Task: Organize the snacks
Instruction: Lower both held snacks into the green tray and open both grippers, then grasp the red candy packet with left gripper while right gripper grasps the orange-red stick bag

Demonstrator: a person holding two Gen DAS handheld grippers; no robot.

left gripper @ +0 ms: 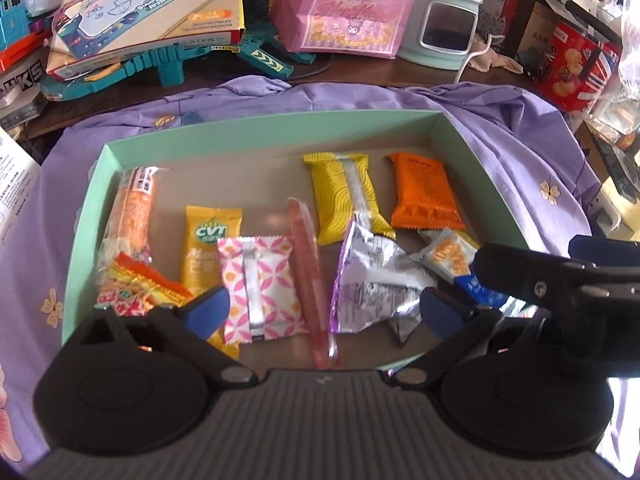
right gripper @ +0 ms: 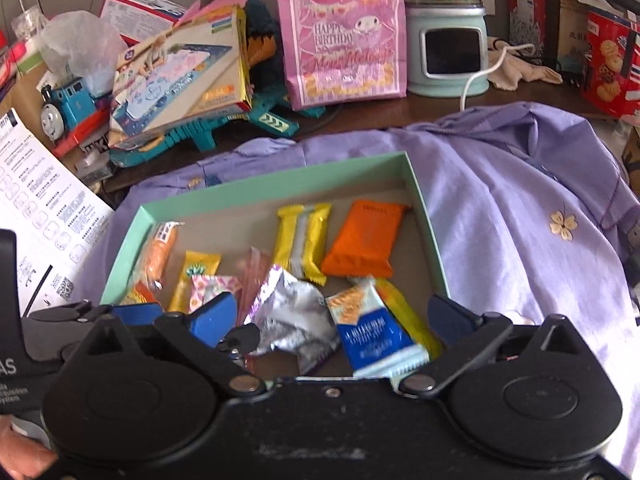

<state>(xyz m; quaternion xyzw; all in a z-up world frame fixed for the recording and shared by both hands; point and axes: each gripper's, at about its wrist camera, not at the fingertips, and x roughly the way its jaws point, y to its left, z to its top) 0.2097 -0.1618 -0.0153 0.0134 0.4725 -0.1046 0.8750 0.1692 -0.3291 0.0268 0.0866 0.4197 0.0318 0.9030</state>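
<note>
A purple cloth [left gripper: 500, 128] covers the table under everything, likely laid as a clean work surface among the clutter of toy boxes and a pink gift bag [left gripper: 348, 8] at 12 o'clock. On the cloth sits a shallow green box [left gripper: 280, 128], open-topped, low-walled and wide, presumably so packets can be dropped in flat and seen at a glance. All the snacks in view lie inside it. At 1 o'clock in the box an orange packet [left gripper: 424, 196] lies flat beside a yellow packet [left gripper: 344, 196], the two roughly parallel and near the far wall, which reads as a started row. At 9 o'clock a long orange tube of crackers [left gripper: 134, 212] lies along the left wall. Nearer the middle the order breaks down: a crumpled silver bag [left gripper: 372, 276] lies crooked at 5 o'clock, touching a pink stick [left gripper: 308, 276] and a pink patterned packet [left gripper: 260, 288], with a yellow sachet [left gripper: 208, 240] partly under the latter. A blue and white packet [right gripper: 376, 336] lies at 6 o'clock in the right wrist view, on top of another yellow wrapper, close to the near wall. The left tongs [left gripper: 320, 312] hover over the near half of the box, jaws spread wide and empty, the pink patterned packet below the gap. The right tongs [right gripper: 328, 320] also stand fully open and hold nothing, with the blue and white packet lying loose beneath them. Judgement: snacks are collected; tidying the middle heap remains.
</note>
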